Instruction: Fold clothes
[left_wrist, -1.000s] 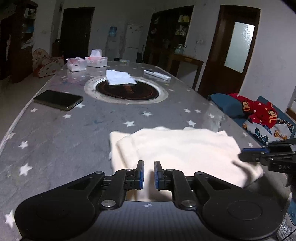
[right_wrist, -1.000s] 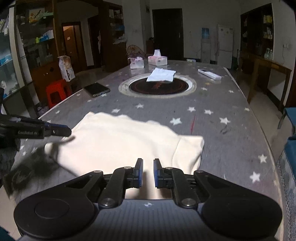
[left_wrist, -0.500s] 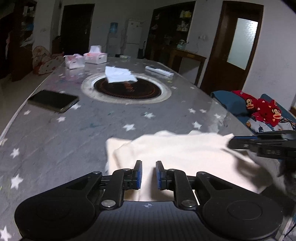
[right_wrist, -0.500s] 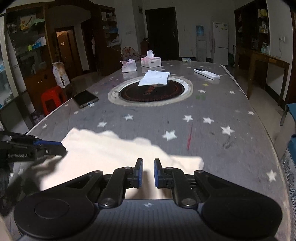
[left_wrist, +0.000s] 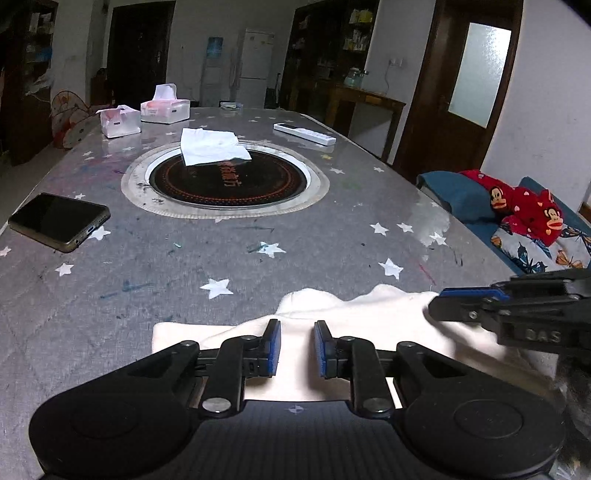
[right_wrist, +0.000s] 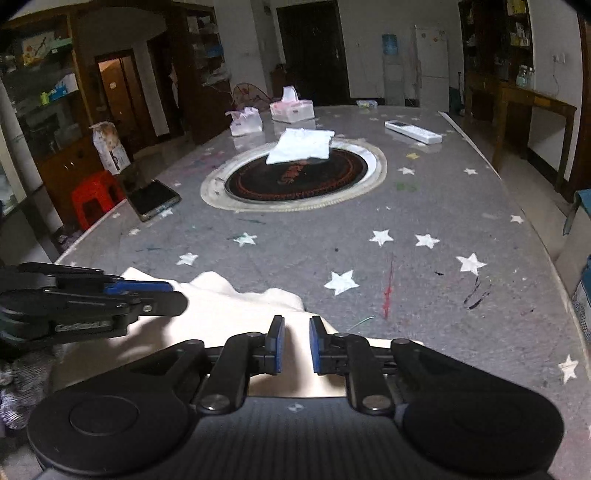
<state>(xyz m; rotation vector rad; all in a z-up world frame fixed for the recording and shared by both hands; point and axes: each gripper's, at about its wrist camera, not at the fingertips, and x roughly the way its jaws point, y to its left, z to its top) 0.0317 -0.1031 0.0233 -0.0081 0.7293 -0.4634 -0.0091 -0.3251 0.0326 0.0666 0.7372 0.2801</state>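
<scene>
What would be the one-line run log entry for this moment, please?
stage: folding | cloth: cream garment bunched at near table edge | left tongs: opening, nothing pinched | right tongs: opening, nothing pinched

Little lettering legible, most of it partial
On the side of the right gripper (left_wrist: 434, 308), seen from the left wrist camera, the raised letters "DAS" can be made out, possibly the tail of a longer word. The left gripper (right_wrist: 173, 295), seen from the right wrist camera, carries a moulded word on its side, too blurred to spell with confidence. Orange characters run across the dark round hotplate (left_wrist: 229, 179) set in the table (left_wrist: 332, 236), looking like Chinese script but too small to read. Printing on the two tissue packs at the far end is unreadable
</scene>
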